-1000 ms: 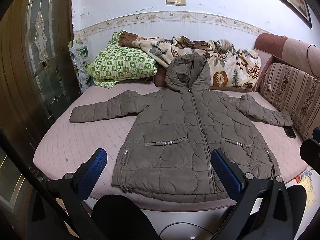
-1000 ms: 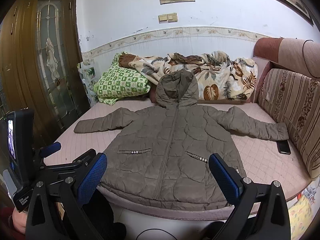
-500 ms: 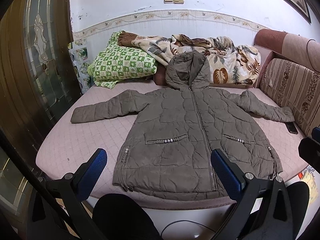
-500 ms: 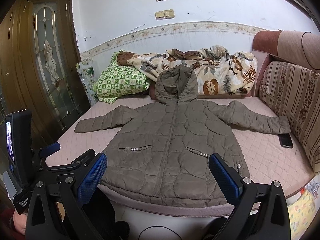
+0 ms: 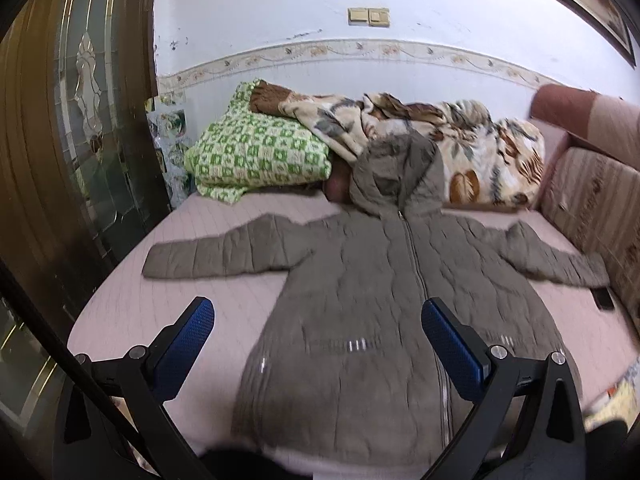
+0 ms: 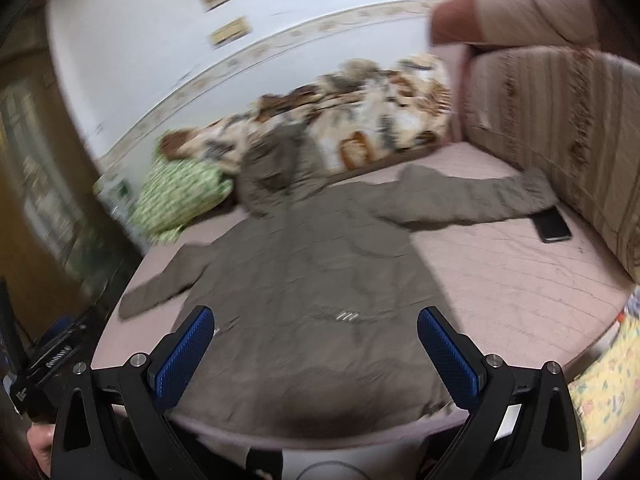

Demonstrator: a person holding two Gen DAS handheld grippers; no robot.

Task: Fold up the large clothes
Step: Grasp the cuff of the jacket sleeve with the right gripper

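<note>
One big bed (image 5: pixel 224 296) fills both views, pink quilted cover, good flat surface for folding. On it the coat (image 5: pixel 384 304) lies face up, zip closed, spread wide from 9 to 3 o'clock in my left view, hem at 6 nearest me, so every edge is reachable. Hood (image 5: pixel 396 176) at 12 o'clock props against the leaf-print blanket (image 5: pixel 472 148), likely just pushed up there for room. Green checked pillow (image 5: pixel 256 156) at 11, out of the way. Striped sofa back (image 6: pixel 560 128) at 2 in the right view. Left sleeve (image 5: pixel 224 252) runs out to 9 o'clock, flat, straight. Right sleeve (image 6: pixel 472 200) points to 2 o'clock in the right view, cuff near the sofa back, just beside the phone (image 6: pixel 554 224).

My left gripper (image 5: pixel 316 340) hovers over the lower left front, jaws wide apart, holding nothing. My right gripper (image 6: pixel 314 340) hangs over the lower front too, jaws spread, empty, view blurred. Folding not yet begun, I judge; sleeves probably go first, phone may get in the way.
</note>
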